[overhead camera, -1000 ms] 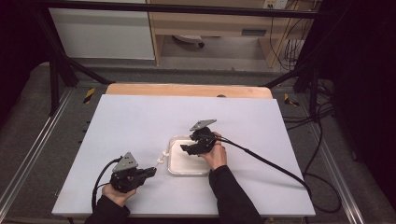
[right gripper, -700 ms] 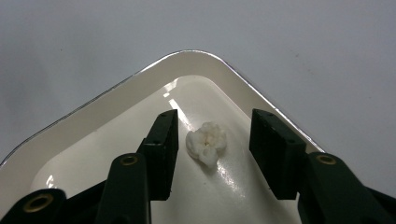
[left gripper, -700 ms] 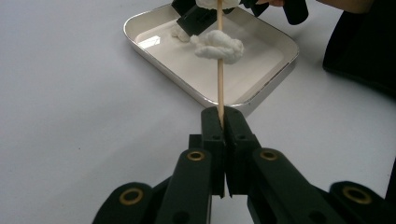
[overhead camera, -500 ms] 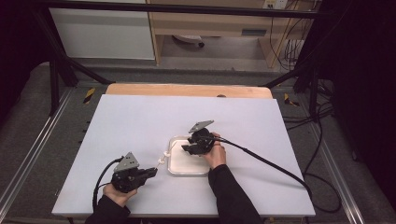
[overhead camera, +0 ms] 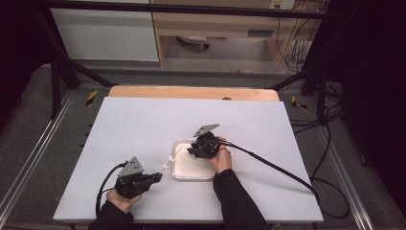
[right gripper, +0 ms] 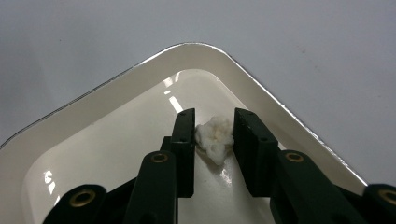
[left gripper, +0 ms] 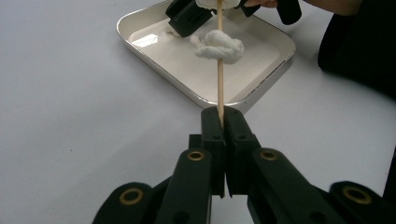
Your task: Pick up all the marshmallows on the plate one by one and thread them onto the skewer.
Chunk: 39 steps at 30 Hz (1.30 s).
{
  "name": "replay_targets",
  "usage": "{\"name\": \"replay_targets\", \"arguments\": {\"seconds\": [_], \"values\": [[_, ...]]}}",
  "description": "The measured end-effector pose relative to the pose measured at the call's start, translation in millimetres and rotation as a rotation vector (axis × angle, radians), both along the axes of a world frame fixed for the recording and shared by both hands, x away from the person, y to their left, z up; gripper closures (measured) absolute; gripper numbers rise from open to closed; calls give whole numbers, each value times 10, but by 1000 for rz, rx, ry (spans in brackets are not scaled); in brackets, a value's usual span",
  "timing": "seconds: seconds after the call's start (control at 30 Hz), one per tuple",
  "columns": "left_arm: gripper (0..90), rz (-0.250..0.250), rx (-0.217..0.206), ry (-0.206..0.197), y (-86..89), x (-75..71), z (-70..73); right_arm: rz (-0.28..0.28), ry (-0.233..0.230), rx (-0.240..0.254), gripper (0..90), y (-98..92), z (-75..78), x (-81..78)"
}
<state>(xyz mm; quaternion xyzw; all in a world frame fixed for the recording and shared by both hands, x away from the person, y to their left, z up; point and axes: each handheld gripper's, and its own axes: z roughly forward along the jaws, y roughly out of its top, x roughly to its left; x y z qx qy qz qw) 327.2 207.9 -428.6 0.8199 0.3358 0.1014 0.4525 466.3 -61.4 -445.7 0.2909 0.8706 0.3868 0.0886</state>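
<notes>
A white tray (overhead camera: 191, 173) lies on the table in front of the person. My left gripper (overhead camera: 158, 177) rests left of it, shut on the lower end of a thin wooden skewer (left gripper: 219, 74). The skewer reaches over the tray (left gripper: 128, 35) and has a white fluffy lump (left gripper: 218, 46) stuck on it. My right gripper (overhead camera: 196, 151) points down into the tray's far part. Its jaws have just been closing on a second white lump (right gripper: 214, 135) on the tray floor (right gripper: 116, 154); both pads touch its sides. The right gripper (left gripper: 187, 16) also appears beyond the skewer.
The tray stands on a large white board (overhead camera: 143, 124) laid on a wooden table (overhead camera: 191, 92). A black cable (overhead camera: 273, 165) trails from the right gripper across the board to the right edge. Metal frame rails (overhead camera: 28, 163) run along both sides.
The right gripper's jaws have narrowed over the tray. Both hands stay where they were, and the left gripper keeps the skewer.
</notes>
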Motion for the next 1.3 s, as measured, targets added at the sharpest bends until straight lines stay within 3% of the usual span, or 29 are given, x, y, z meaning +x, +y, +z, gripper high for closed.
{"name": "replay_targets", "arguments": {"seconds": [0.2, 0.6, 1.0, 1.3], "values": [[879, -2, 1, -2, -15, -9, 1, -2, 11, 34, 707, -72, 161, -56], [879, -23, 9, -10, -81, -42, -2, 7, 35, 207, 710, -352, 463, -340], [880, -35, 11, -20, -134, -66, -2, -9, 30, 395, 709, -659, 567, -583], [880, -54, 9, -24, -179, -85, -4, -6, 35, 511, 708, -698, 658, -675]]}}
